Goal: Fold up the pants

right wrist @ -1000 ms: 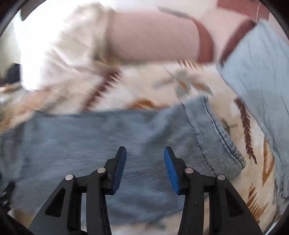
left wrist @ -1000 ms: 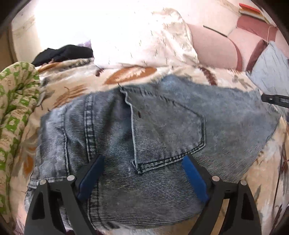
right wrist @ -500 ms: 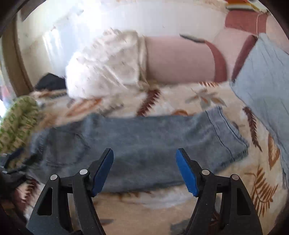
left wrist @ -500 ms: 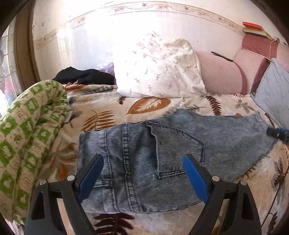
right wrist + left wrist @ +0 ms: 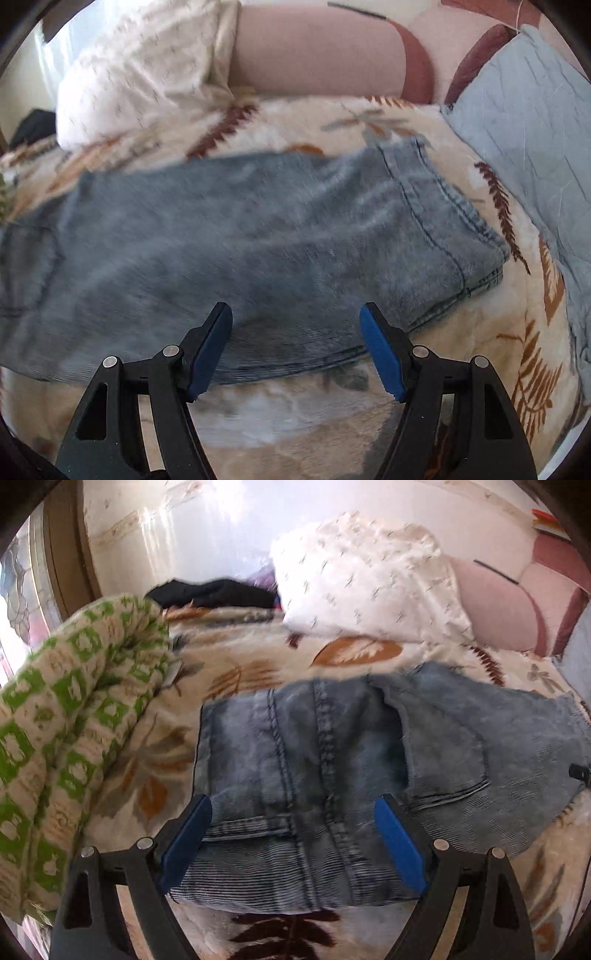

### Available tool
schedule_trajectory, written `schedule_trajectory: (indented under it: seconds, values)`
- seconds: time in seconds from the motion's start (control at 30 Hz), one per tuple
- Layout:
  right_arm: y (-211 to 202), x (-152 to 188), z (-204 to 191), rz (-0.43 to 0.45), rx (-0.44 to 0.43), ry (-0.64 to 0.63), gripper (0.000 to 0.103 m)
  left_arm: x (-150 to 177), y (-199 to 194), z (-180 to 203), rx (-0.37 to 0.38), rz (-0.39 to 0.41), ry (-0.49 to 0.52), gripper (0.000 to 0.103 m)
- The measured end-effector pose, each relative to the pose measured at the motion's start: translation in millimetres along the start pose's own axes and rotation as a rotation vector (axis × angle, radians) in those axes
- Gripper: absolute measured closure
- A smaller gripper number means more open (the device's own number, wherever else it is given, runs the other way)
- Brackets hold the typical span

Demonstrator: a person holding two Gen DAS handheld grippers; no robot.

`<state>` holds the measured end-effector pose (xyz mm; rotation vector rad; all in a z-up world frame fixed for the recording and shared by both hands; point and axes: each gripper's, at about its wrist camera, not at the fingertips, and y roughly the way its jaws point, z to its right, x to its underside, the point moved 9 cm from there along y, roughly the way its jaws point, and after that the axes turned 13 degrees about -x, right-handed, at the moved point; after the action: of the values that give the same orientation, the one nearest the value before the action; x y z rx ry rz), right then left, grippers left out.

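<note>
Faded blue jeans (image 5: 332, 760) lie folded lengthwise on a leaf-patterned blanket (image 5: 258, 664), waist end to the left and back pocket (image 5: 443, 753) facing up. My left gripper (image 5: 293, 805) hovers open over the waist end with nothing pressed between its blue pads. In the right wrist view the legs (image 5: 258, 229) stretch to the right and end in stacked hems (image 5: 461, 229). My right gripper (image 5: 295, 310) stands open just above the near edge of the legs and grips nothing. Its tip (image 5: 578, 773) shows at the right edge of the left wrist view.
A green-patterned rolled blanket (image 5: 74, 720) lies left of the waist. A white pillow (image 5: 369, 583), a black garment (image 5: 214, 592) and pink cushions (image 5: 495, 605) line the wall behind. A light blue quilt (image 5: 528, 122) lies right of the hems.
My right gripper's jaws have spread wider; it drew back from the legs, then came down close again. My left gripper shifted leftward toward the waistband. The jeans lie as before.
</note>
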<state>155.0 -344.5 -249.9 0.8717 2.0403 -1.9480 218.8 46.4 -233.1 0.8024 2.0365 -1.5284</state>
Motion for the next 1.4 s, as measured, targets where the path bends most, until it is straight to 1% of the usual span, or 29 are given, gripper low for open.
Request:
schedule_trajectory:
  seconds: [0.03,0.1,0.13,0.23,0.27,0.3,0.37,0.47,0.53,0.6,0.63,0.67,0.73,0.83,0.93,0.97,1.03,1.1,1.2,1.27,1.33,1.4]
  values:
    - [5,4,4,-0.018,0.002,0.003,0.032,4,4,0,-0.002,-0.011,0.003,0.012]
    - [6,8,8,0.006,-0.010,0.003,0.024,7,9,1,-0.002,-0.024,0.010,0.012]
    - [5,9,9,0.005,-0.006,-0.012,0.023,9,10,1,0.004,-0.032,0.008,0.012]
    - [-6,9,15,-0.013,-0.036,0.008,0.025,5,6,-2,0.015,-0.027,-0.001,0.012]
    - [-15,4,18,0.009,-0.053,0.012,0.025,2,2,-6,0.018,-0.019,-0.013,0.012]
    - [-32,-4,24,0.066,-0.075,0.035,0.024,-2,-4,-10,0.026,-0.007,-0.031,0.012]
    - [-59,-13,47,0.142,-0.111,0.131,0.023,-11,-19,-14,0.046,0.038,-0.051,0.012]
    - [-85,-8,94,0.200,-0.234,0.384,0.022,-24,-45,-7,0.071,0.135,-0.026,0.009]
    - [-91,5,124,0.218,-0.285,0.562,0.022,-27,-59,4,0.117,0.159,-0.010,0.009]
    - [-90,12,137,0.226,-0.331,0.651,0.022,-29,-67,16,0.155,0.172,0.010,0.008]
    - [-86,15,138,0.216,-0.363,0.676,0.022,-30,-68,22,0.161,0.177,0.025,0.007]
    - [-82,17,138,0.209,-0.395,0.696,0.022,-30,-68,27,0.158,0.179,0.035,0.007]
    - [-75,15,141,0.221,-0.425,0.736,0.022,-28,-64,36,0.153,0.168,0.047,0.007]
    - [-65,16,150,0.226,-0.433,0.781,0.022,-24,-52,37,0.137,0.127,0.041,0.007]
    - [-56,13,159,0.239,-0.468,0.828,0.022,-19,-45,37,0.132,0.103,0.028,0.007]
    - [-55,13,161,0.248,-0.464,0.840,0.022,-19,-44,38,0.137,0.099,0.026,0.007]
    - [-52,10,163,0.280,-0.489,0.857,0.022,-18,-48,45,0.164,0.101,0.036,0.007]
    - [-46,8,165,0.284,-0.491,0.871,0.022,-20,-53,58,0.202,0.092,0.060,0.007]
    - [-41,5,167,0.307,-0.485,0.861,0.022,-33,-63,82,0.248,0.096,0.104,0.007]
    - [-37,4,168,0.315,-0.481,0.858,0.023,-50,-67,107,0.287,0.093,0.153,0.007]
    - [-35,2,168,0.313,-0.463,0.823,0.029,-70,-72,136,0.323,0.107,0.210,0.006]
    - [-31,1,169,0.305,-0.439,0.801,0.038,-89,-75,170,0.351,0.128,0.283,0.005]
